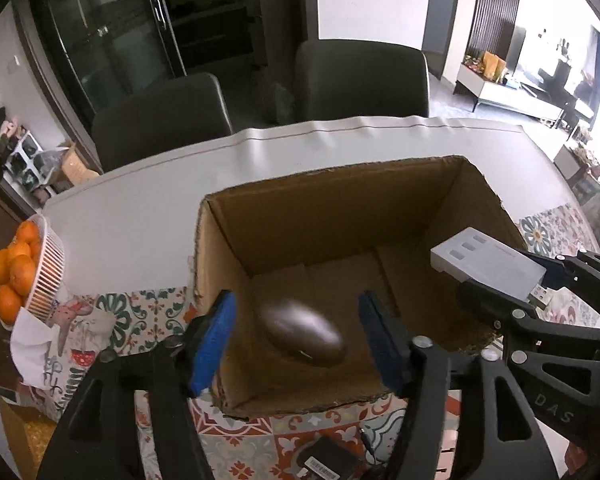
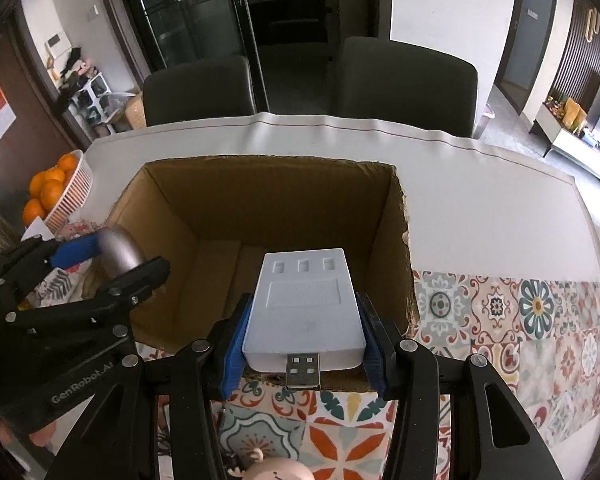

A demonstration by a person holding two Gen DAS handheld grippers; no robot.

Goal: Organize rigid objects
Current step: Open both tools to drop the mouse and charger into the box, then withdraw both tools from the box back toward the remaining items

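Note:
An open cardboard box [image 1: 340,208] stands on the table. In the left wrist view my left gripper [image 1: 296,312] hangs over the box's near left part. A dark oval computer mouse [image 1: 302,332], blurred, sits in the gap between its blue pads [image 1: 216,340] with space on both sides. My right gripper [image 2: 302,344] is shut on a flat white USB hub [image 2: 306,304], plug end toward the camera, at the box's near rim [image 2: 260,160]. In the left wrist view the right gripper [image 1: 528,284] holds the hub [image 1: 488,264] over the box's right wall. The right wrist view shows the left gripper [image 2: 112,264] and mouse [image 2: 118,252] at the box's left wall.
A white basket of oranges [image 1: 16,268] stands at the table's left edge. A black device with a cable [image 1: 324,460] lies on the patterned cloth [image 2: 520,320] in front of the box. Two dark chairs [image 2: 404,80] stand behind the table. A small doll's head [image 2: 276,470] shows at the bottom.

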